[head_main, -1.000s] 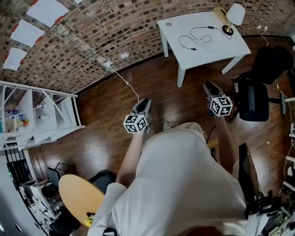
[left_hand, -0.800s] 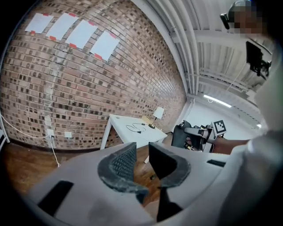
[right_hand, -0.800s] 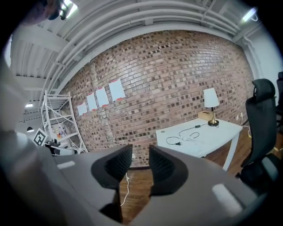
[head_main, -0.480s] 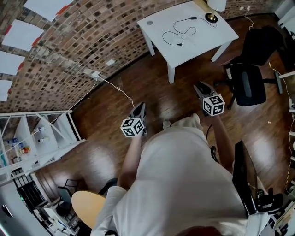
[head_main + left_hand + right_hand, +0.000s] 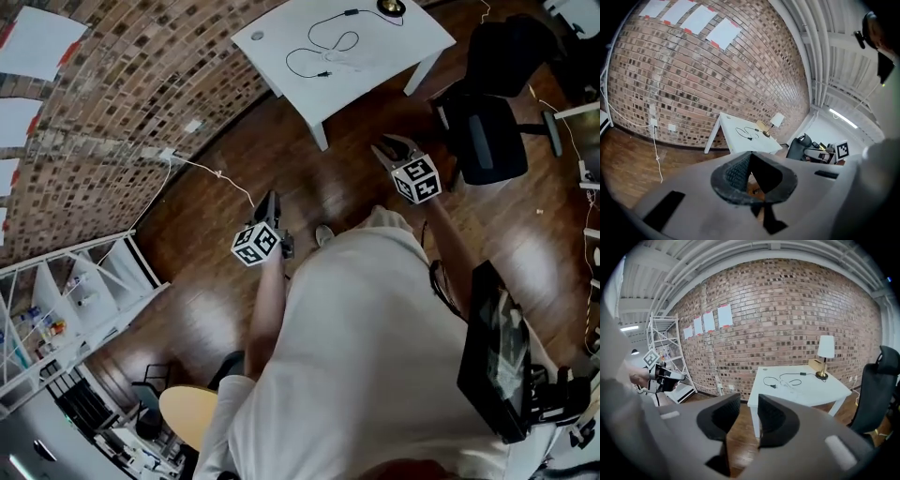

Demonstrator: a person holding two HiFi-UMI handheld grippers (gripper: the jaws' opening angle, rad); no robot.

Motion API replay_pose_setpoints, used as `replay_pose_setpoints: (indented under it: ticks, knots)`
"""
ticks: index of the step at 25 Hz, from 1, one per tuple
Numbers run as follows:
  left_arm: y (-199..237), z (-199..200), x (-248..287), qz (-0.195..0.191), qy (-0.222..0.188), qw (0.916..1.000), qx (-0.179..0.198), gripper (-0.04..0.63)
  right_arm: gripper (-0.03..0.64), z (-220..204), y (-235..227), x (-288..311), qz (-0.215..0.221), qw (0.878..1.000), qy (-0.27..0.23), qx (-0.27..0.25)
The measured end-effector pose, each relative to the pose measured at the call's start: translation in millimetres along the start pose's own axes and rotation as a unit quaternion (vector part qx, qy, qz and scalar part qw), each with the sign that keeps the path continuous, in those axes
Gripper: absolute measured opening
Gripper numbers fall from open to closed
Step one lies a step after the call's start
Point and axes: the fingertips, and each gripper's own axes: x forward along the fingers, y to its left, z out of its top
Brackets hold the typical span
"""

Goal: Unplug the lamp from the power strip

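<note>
White table point(image 5: 412, 33) is standing far ahead of me against the brick wall in the head view. The lamp point(image 5: 391, 7) is sitting on its far right corner, only the base showing at the frame's edge. Its black cord point(image 5: 351, 12) is running left from the base in loose loops, and the plug point(image 5: 323, 73) is lying on the table top at the left end. I am holding both tongs well short of the table. The right tongs point(image 5: 392, 145) are nearer to it than the left tongs point(image 5: 272, 199).

In the left gripper view my jaws are pressing together with nothing between them. The table point(image 5: 733, 143) is lying ahead and slightly right.

In the right gripper view my jaws are standing apart and empty, pointing almost straight at the table point(image 5: 825, 390). The lamp point(image 5: 826, 352) is standing upright at the far right. The cord's point(image 5: 802, 373) long axis is crossing my line of reach, right to left, and the plug point(image 5: 772, 386) is pointing left. I cannot make out a power strip for certain, so I judge the right tongs should go forward first.
</note>
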Motion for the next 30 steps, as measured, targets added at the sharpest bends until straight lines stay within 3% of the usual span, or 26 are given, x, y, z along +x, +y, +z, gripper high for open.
replay_pose_setpoints:
  ticks: [16,21,30]
  knots:
    - [-43,-16,17,0.018,0.01,0.9994,-0.027,0.003,0.107,-15,-44,11,0.052,0.998,0.026,-0.005]
    - [-49,-29,20,0.019,0.015,0.9995,-0.02,0.003,0.107,-22,-57,5,0.048,0.998,0.034,-0.01]
    - [-31,-55,-2,0.05,0.029,0.9983,-0.008,0.003,0.106,-44,-48,1,0.043,0.998,0.045,0.026]
